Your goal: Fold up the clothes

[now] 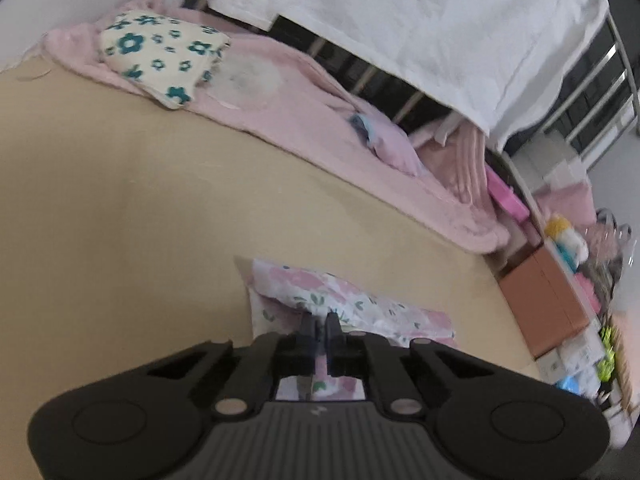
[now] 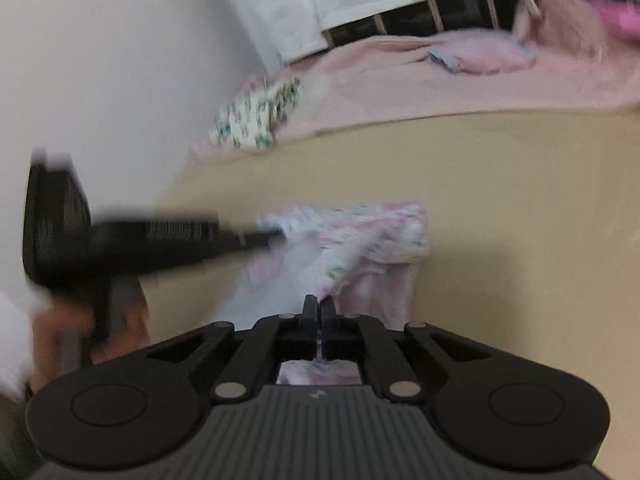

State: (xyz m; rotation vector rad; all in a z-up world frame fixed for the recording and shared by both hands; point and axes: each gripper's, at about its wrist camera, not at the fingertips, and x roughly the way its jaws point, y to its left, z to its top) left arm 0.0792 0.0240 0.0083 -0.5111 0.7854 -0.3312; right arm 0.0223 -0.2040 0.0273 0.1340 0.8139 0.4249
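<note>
A pink and white floral garment [image 1: 352, 304] lies partly lifted over the tan surface [image 1: 120, 208]. My left gripper [image 1: 319, 320] is shut on its near edge. In the right wrist view my right gripper [image 2: 319, 304] is shut on another edge of the same garment [image 2: 360, 232], and the left gripper [image 2: 268, 236] reaches in from the left, pinching the cloth's left corner. The view is blurred by motion.
A cream cloth with teal flowers [image 1: 160, 56] lies on a pink blanket [image 1: 312, 128] along the far side. White sheet [image 1: 420, 20] hangs behind. A brown box [image 1: 548, 304] and toys stand at the right edge.
</note>
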